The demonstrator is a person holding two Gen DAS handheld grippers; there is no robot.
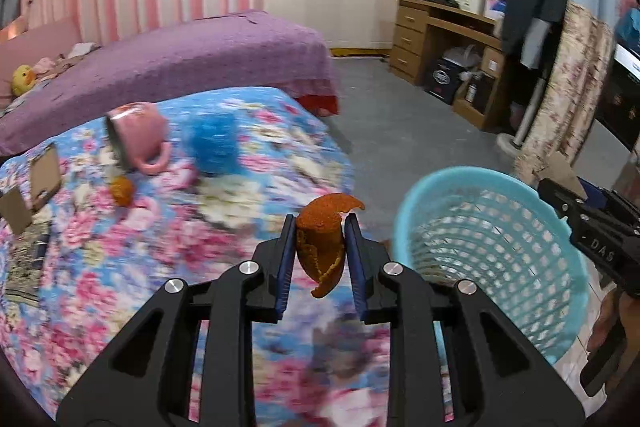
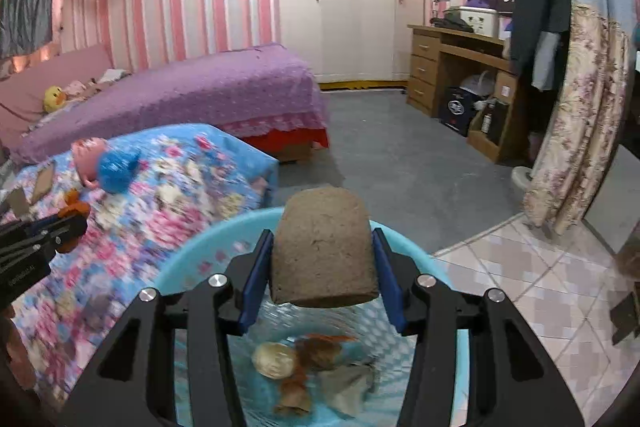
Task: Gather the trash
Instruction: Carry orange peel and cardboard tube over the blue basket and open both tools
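Note:
An orange peel sits between the blue pads of my left gripper, which is shut on it above the floral-covered table, just left of the light blue mesh basket. My right gripper is shut on a curved brown cardboard piece held over the basket. Inside the basket lie peel scraps, a pale round piece and cardboard bits. The right gripper also shows beyond the basket's far rim. The left gripper with its peel appears at the left edge.
On the floral cloth lie a tipped pink mug, a blue fuzzy ball, another orange peel and cardboard scraps. A purple bed, a wooden desk and grey floor lie beyond.

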